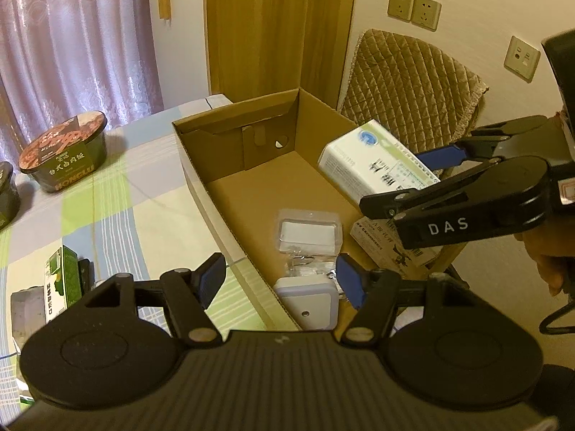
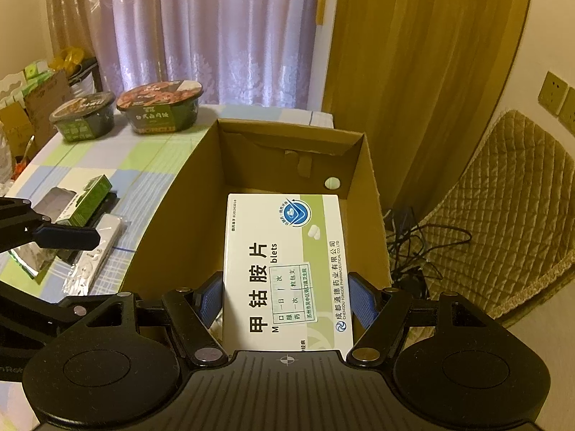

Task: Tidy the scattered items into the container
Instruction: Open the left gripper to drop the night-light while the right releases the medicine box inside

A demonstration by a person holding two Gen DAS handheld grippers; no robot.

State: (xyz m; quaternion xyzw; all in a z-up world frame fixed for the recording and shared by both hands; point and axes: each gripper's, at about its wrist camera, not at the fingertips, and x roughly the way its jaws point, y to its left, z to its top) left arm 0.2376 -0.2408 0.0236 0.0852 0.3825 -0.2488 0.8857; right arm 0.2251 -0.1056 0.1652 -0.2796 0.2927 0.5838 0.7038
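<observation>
Box (image 2: 363, 194): open cardboard container standing on the checked tablecloth (image 2: 107, 165), at its right edge.
Pill pack (image 2: 284, 269): white and green, clamped between the blue pads of the right gripper (image 2: 285, 303), held above the box interior.
Left gripper (image 1: 280, 280): jaws spread, nothing between them, hovering over the box's near end.
Box contents: clear plastic case (image 1: 309, 231), white adapter (image 1: 309, 300), printed carton (image 1: 381, 240).
On cloth: two bowls (image 2: 160, 107), green carton (image 2: 88, 199), foil packets (image 2: 90, 262).

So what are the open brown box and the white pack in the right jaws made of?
Open brown box: looks like matte corrugated cardboard, with folded flaps and raw edges. White printed medicine pack: seemingly thin, slightly glossy paperboard, with crisp corners and a stuck-on label.
</observation>
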